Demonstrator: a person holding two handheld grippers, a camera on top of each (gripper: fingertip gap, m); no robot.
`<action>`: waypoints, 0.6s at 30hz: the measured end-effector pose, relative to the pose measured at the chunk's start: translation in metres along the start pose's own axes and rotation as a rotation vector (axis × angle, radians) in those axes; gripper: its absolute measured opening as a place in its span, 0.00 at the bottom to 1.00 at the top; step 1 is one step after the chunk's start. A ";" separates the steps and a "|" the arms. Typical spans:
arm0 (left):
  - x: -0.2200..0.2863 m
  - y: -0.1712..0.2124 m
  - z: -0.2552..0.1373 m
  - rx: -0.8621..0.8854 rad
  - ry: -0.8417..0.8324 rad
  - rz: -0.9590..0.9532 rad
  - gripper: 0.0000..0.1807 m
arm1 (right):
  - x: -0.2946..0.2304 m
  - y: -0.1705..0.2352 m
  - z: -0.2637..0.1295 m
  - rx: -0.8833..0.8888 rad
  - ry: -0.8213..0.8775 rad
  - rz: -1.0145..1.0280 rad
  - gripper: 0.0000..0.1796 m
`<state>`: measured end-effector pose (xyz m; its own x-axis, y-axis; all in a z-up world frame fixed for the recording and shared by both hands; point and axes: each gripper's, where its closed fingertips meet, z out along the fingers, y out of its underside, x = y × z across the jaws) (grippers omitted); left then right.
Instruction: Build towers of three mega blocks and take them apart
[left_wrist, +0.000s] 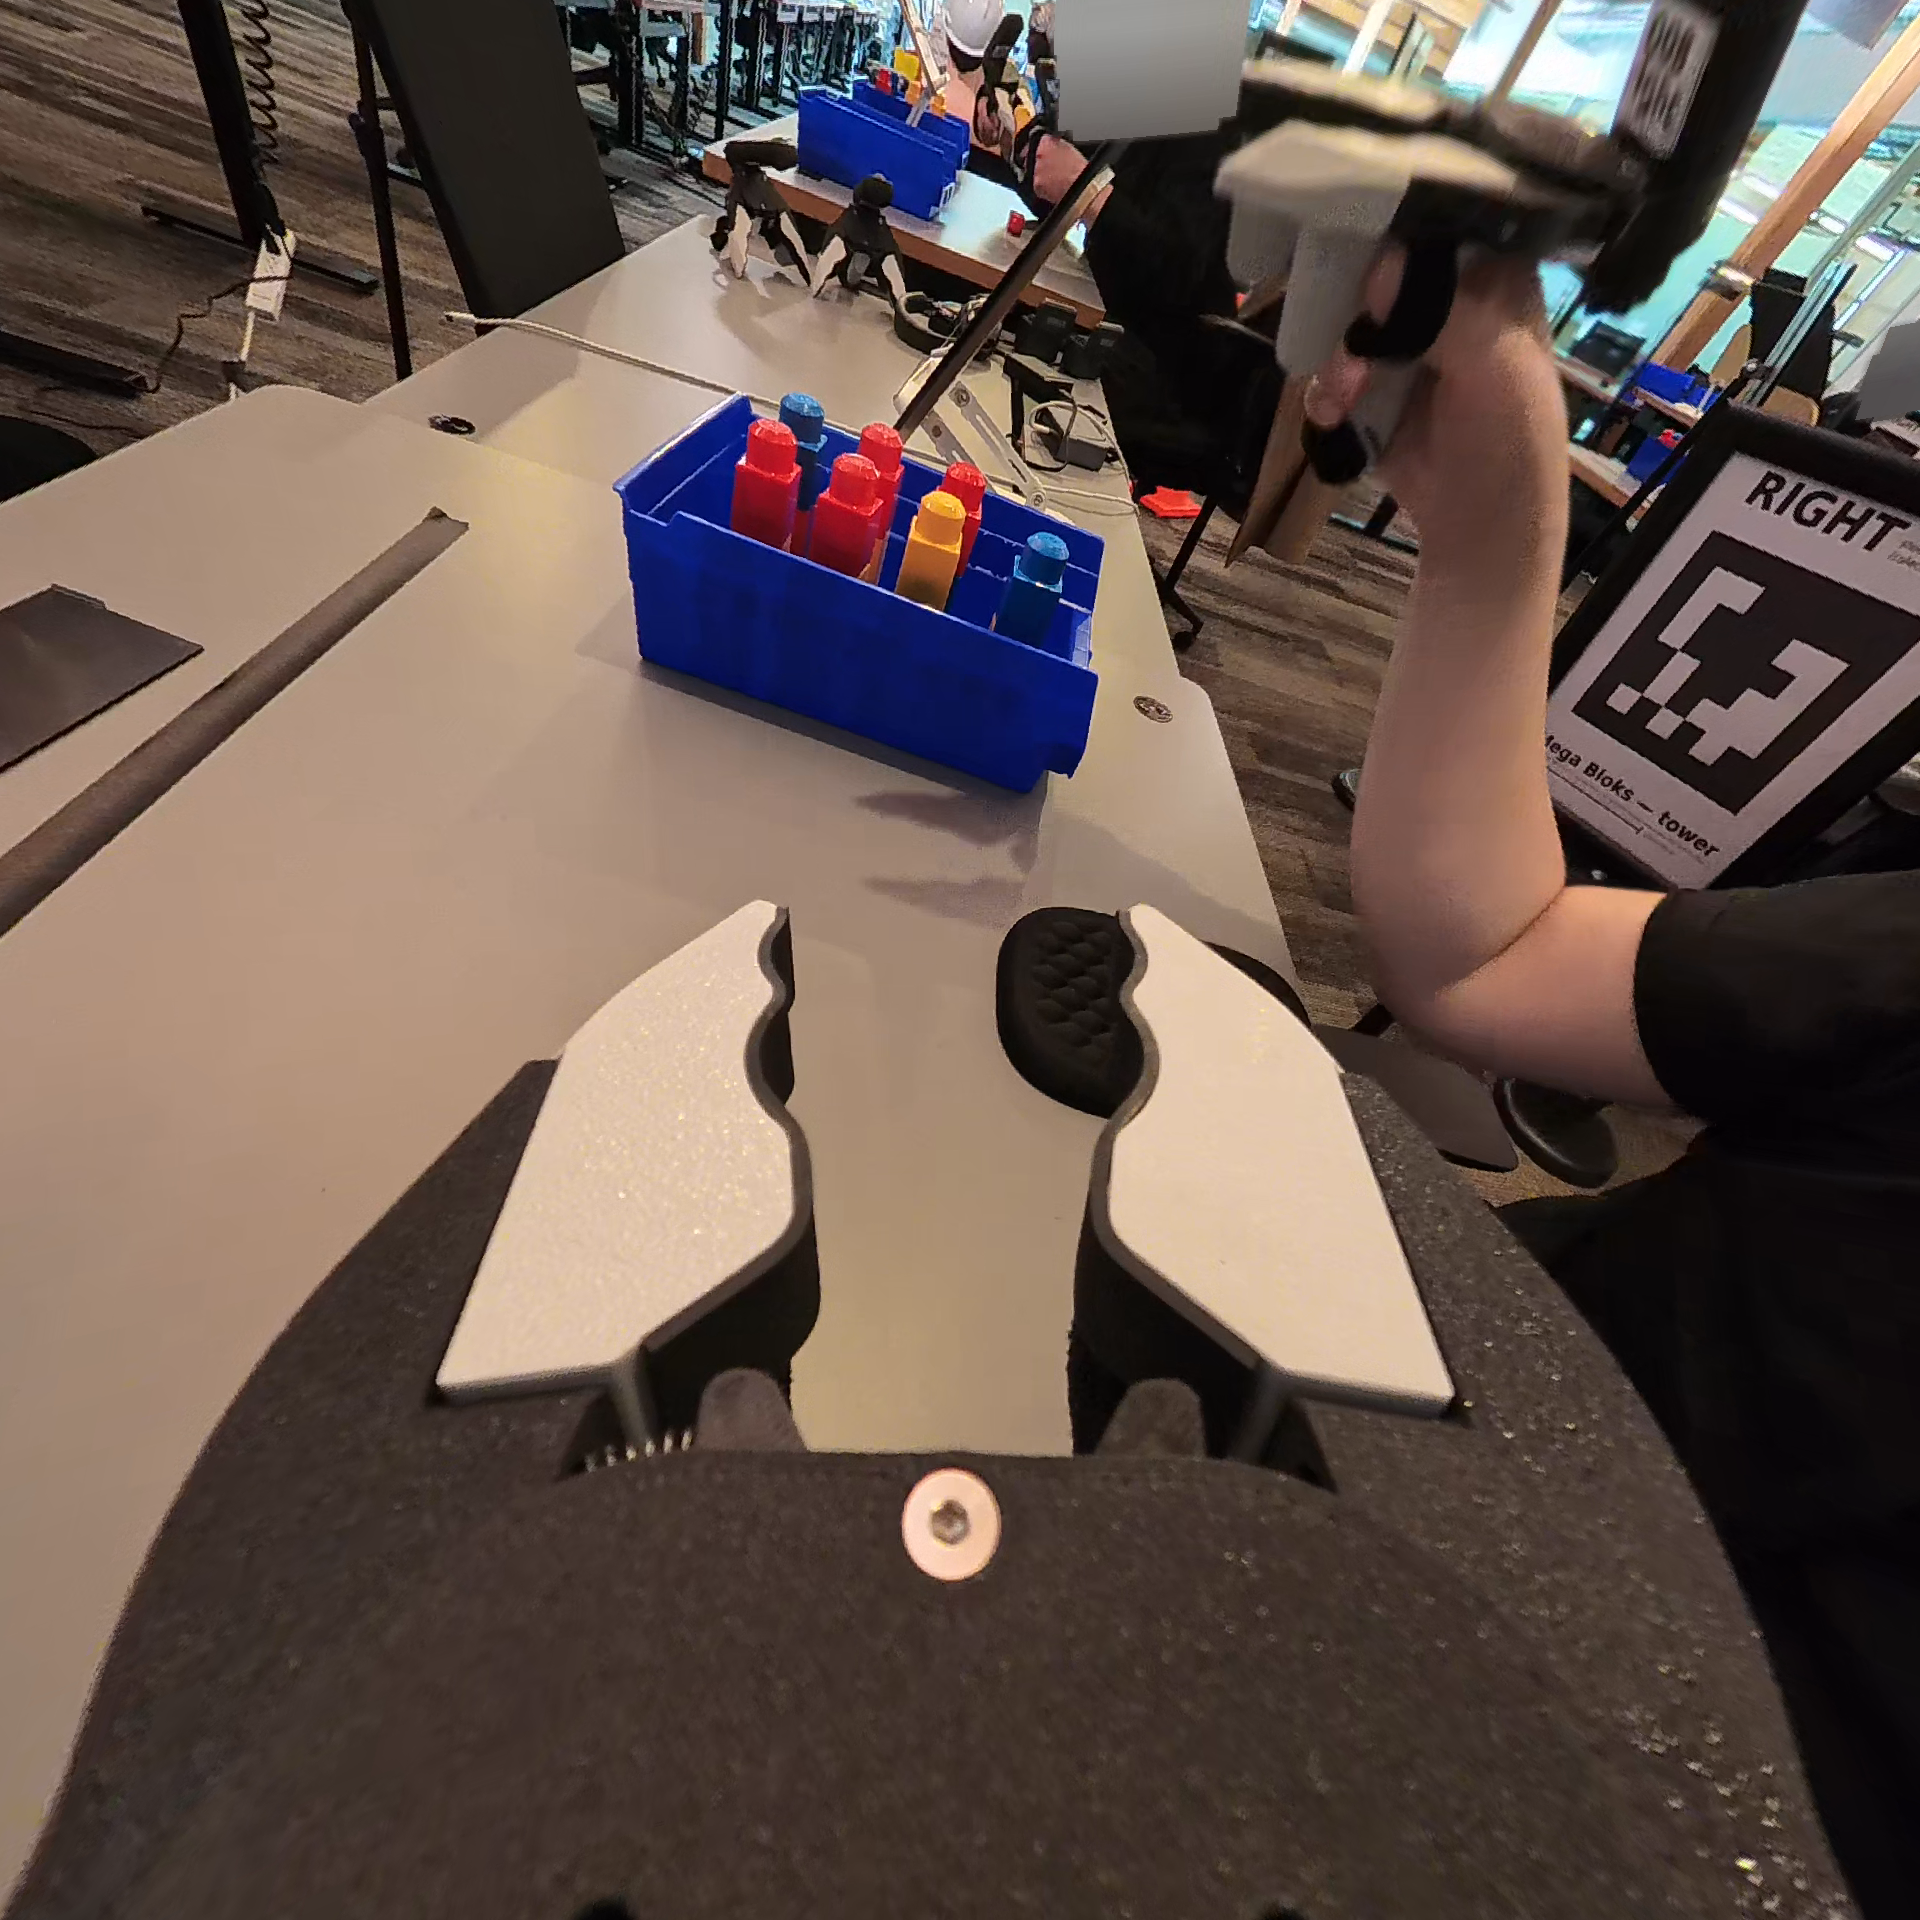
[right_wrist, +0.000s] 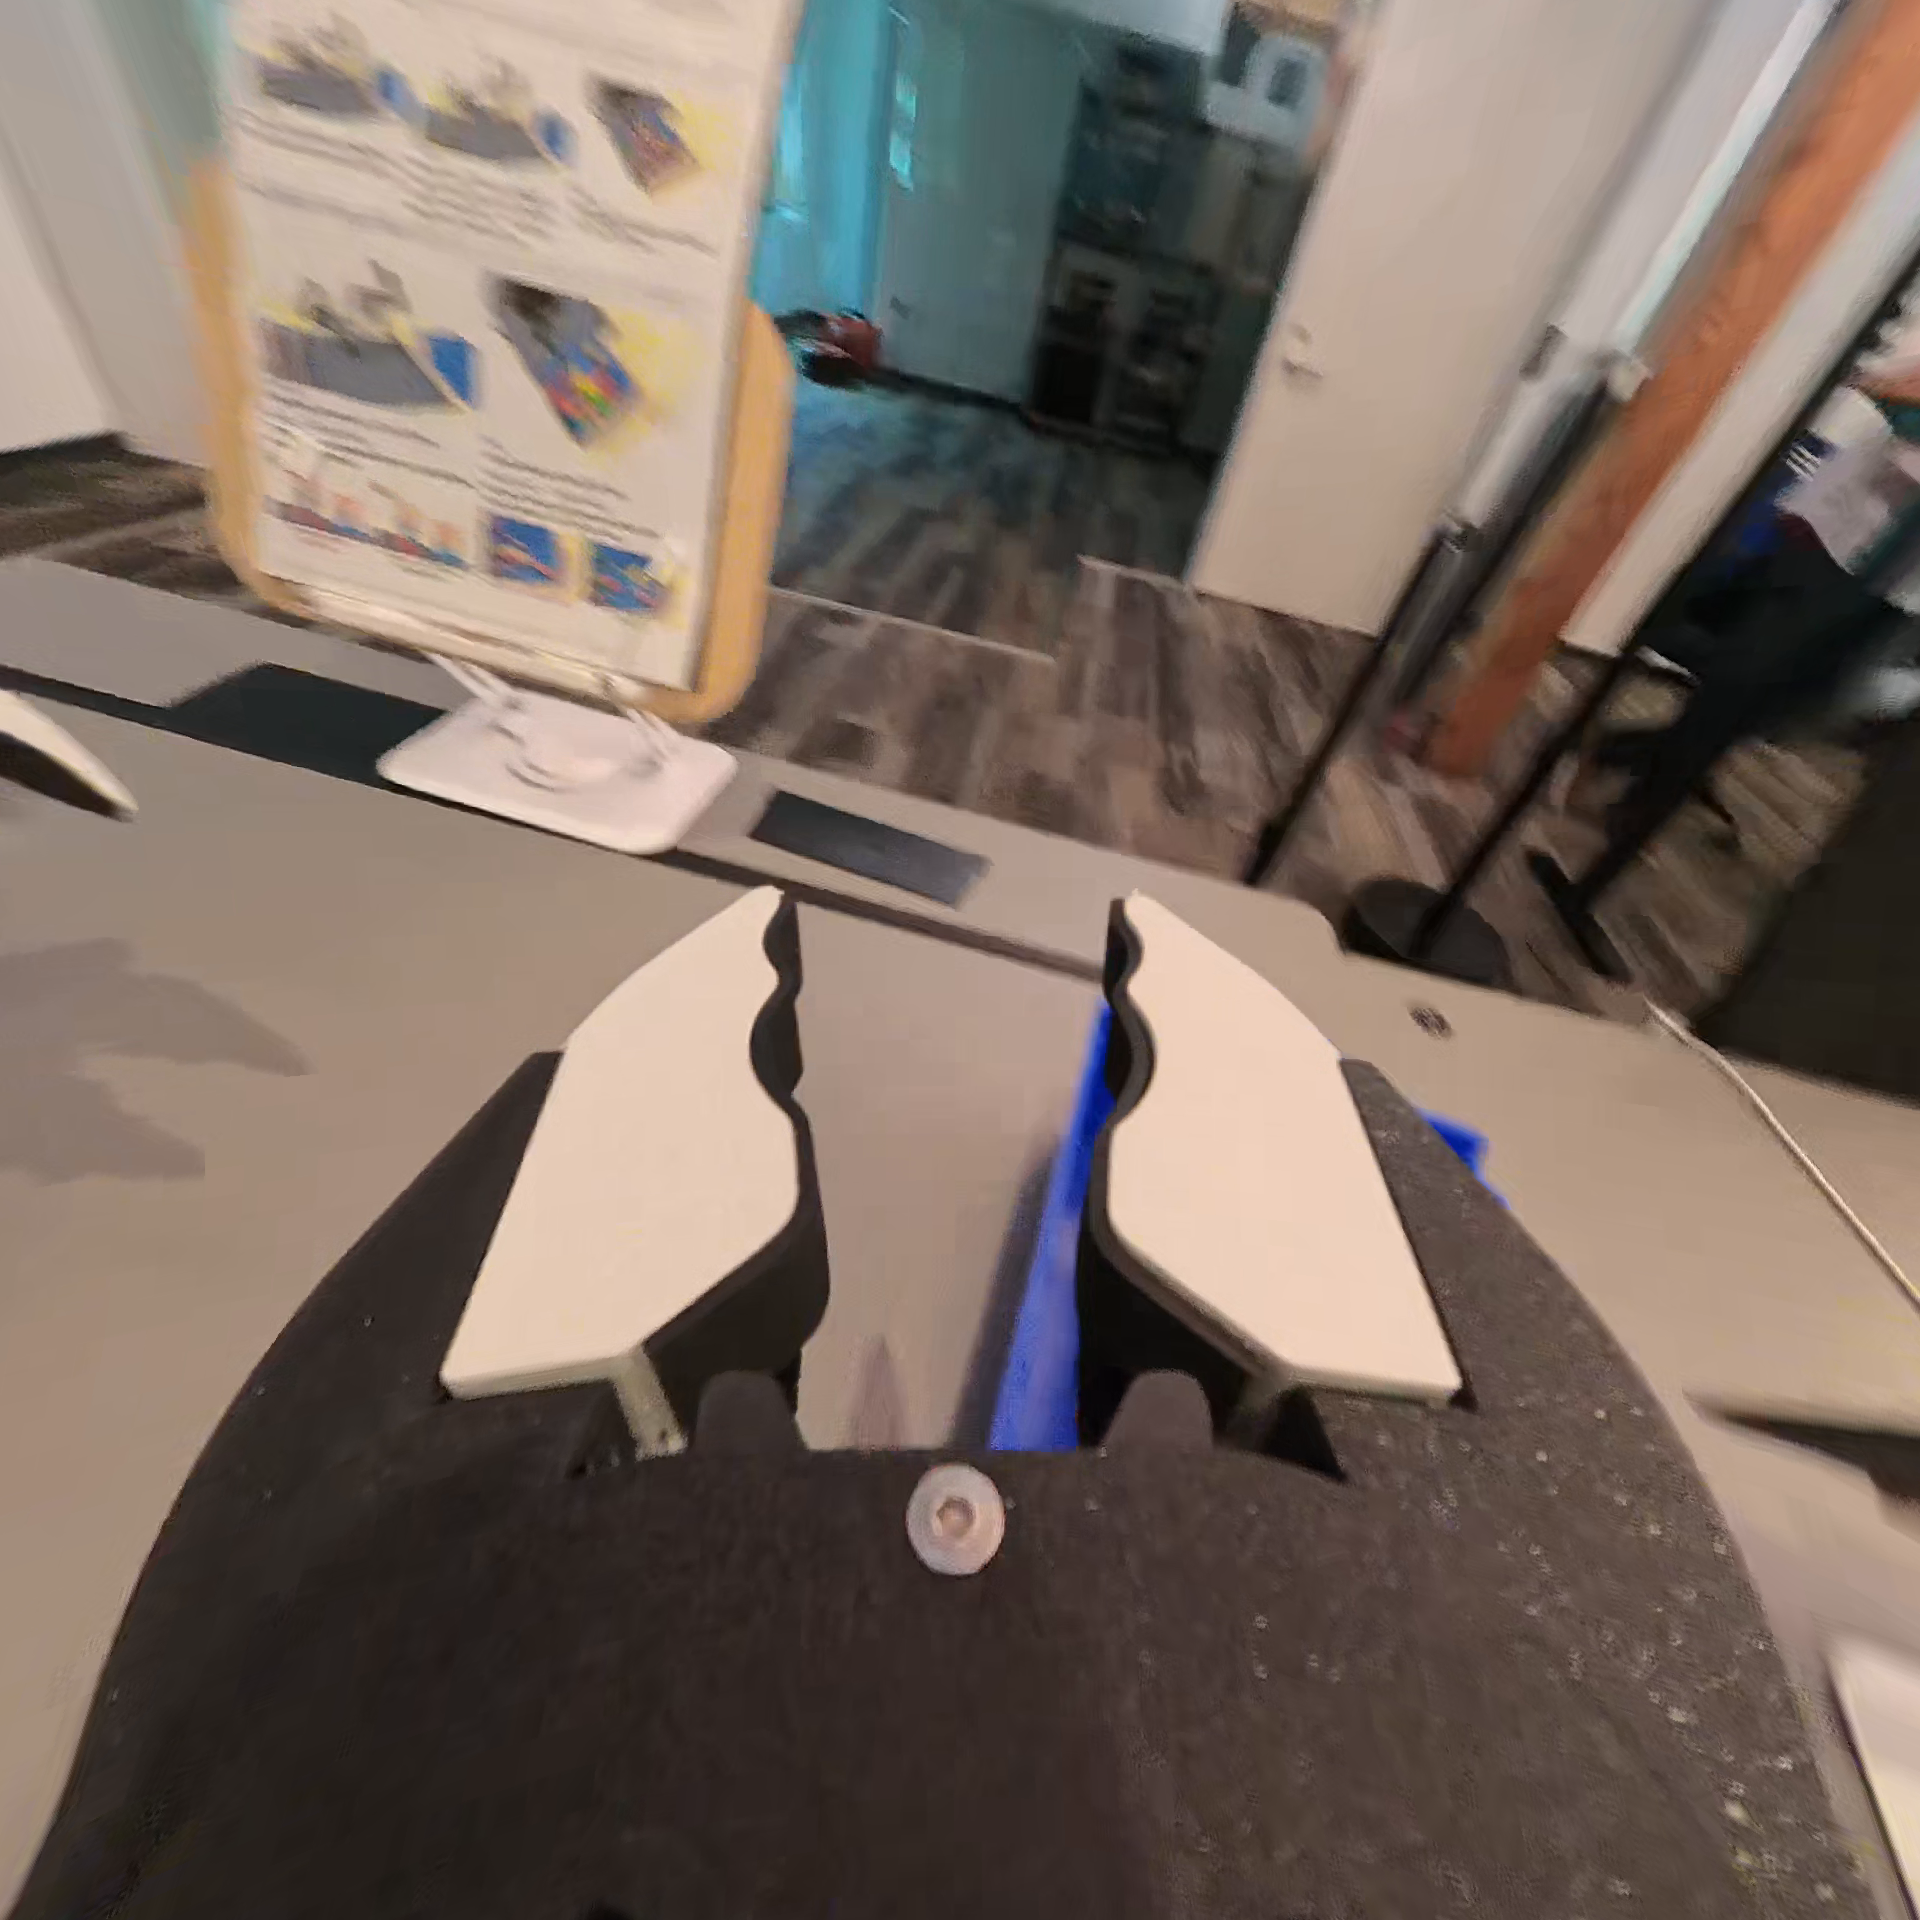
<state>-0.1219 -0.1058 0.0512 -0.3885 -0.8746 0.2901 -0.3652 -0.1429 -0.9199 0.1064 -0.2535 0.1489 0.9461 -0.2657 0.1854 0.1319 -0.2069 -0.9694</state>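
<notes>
Left wrist view: lettered marker sign beside table.

R wrist view: whole frame smeared w/ motion blur. Instruction sheet on its stand, far left; small pics and print too soft to make out. Blue bin mostly hidden behind right claw; only a strip shows btwn the fingers plus a corner at right, contents unseen. Pale object at left edge cut off, can't ID.

L wrist view: blocks stand in the bin; lower parts hidden by its near wall, count unsure. Right claw body held high, far right, blurred; fingers out of sight. Far desk's bin too small for detail.
</notes>
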 end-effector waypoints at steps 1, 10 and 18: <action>-0.001 0.000 0.000 0.001 -0.002 -0.001 0.32 | -0.016 -0.015 0.013 0.013 -0.057 -0.013 0.31; -0.020 0.002 -0.013 0.018 -0.066 -0.027 0.32 | -0.178 -0.058 0.115 0.039 -0.558 0.007 0.31; -0.043 0.005 -0.031 0.018 -0.162 -0.046 0.32 | -0.228 0.000 0.173 -0.072 -0.619 -0.079 0.28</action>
<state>-0.1339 -0.0548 0.0421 -0.2295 -0.9302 0.2865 -0.3635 -0.1911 -0.9118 -0.0582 -0.0303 0.0786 0.9330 0.3433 0.1082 0.2089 -0.2719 -0.9394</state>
